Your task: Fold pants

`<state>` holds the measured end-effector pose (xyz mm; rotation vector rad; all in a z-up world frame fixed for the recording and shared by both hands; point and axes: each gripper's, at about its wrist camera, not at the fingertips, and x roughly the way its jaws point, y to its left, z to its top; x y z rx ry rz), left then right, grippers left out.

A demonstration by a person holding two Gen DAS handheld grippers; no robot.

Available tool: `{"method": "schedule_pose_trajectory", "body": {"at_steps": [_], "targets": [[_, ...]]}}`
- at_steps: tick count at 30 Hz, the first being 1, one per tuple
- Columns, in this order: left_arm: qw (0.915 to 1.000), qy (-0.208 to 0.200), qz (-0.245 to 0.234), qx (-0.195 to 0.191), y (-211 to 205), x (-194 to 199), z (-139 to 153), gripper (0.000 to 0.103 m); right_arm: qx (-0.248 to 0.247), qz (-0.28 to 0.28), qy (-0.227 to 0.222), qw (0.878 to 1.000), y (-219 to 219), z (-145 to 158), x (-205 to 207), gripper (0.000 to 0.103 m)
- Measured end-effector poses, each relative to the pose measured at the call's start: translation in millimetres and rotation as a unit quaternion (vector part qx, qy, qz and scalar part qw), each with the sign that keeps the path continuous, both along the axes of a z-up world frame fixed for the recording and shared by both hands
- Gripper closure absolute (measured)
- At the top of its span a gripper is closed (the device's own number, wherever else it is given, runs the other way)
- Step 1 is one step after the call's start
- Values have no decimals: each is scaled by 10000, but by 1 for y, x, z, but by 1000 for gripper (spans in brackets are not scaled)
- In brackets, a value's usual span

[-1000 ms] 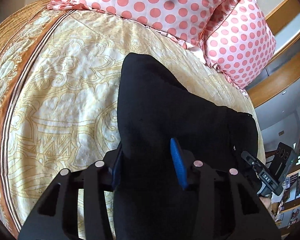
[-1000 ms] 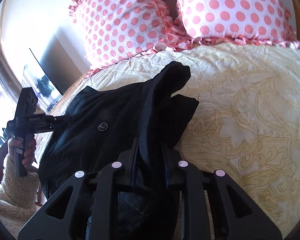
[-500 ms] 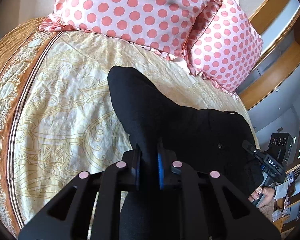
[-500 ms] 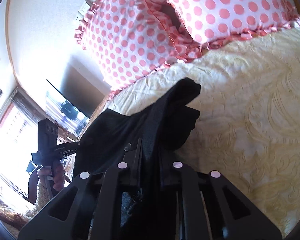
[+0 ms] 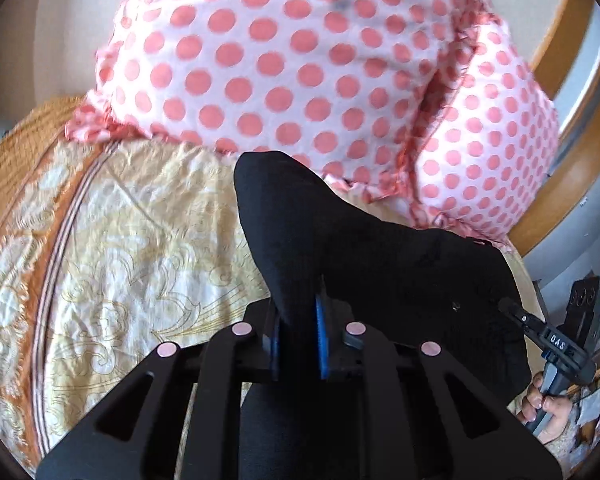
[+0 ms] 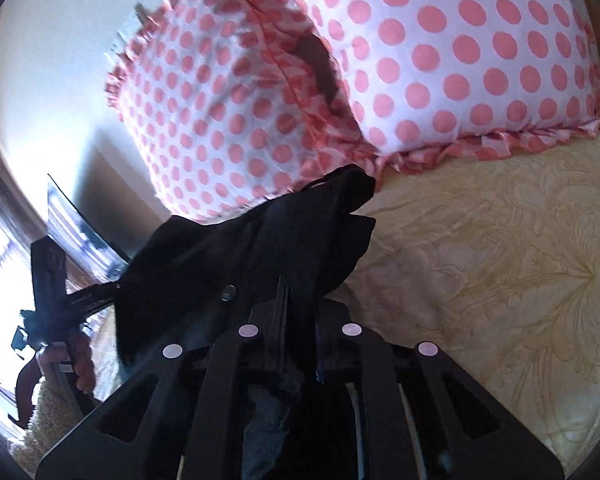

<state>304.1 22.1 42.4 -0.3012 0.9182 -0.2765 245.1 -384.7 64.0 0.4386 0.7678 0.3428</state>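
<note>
Black pants [image 5: 340,240] hang stretched between my two grippers above the bed. My left gripper [image 5: 298,336] is shut on one edge of the pants, its blue pads pinching the cloth. My right gripper [image 6: 298,316] is shut on the other edge of the pants [image 6: 260,248]. A small button [image 6: 229,293] shows on the cloth near it. Each view shows the other gripper out to the side: the right one [image 5: 556,344] and the left one [image 6: 60,300], each in a hand.
The bed has a cream patterned bedspread [image 5: 120,248] with an orange border [image 5: 20,208]. Two pink polka-dot pillows [image 5: 300,60] [image 6: 420,60] lie close ahead at the bed's head. A wooden headboard [image 5: 560,60] is at the right. A window [image 6: 4,264] is at the left.
My left gripper closed on the pants. Both grippers have lifted the pants and carried them toward the pillows, which now look much nearer.
</note>
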Motion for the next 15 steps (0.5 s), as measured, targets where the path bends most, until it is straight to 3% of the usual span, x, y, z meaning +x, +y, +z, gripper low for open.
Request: {"method": "schedule_pose_trajectory", "body": {"at_steps": [2,4,5,9,12,15], "targets": [[9994,293,179,73,4,9,-21,80,-368,-98,319,9988,6,-18,7,90],[9994,249,212,142,8,5,-26,69,-584,-130,345,9976,8,-22,5,81],[9993,192,253,214,10,2,-24,67,-684,-205,317,9969,6,-20,2,77],[9937,-470,769,672,23,-32,7,33,-928,-644,-59,9936,-4,3,-23,75],[9951,-777,490,371,13,-63,28,21,-747,-241,-411,9961,9,22,-54,75],[9976,-648,-169,-162,-13,-89,26,17,-886,252,-380,9950,38,22,-73,75]]}}
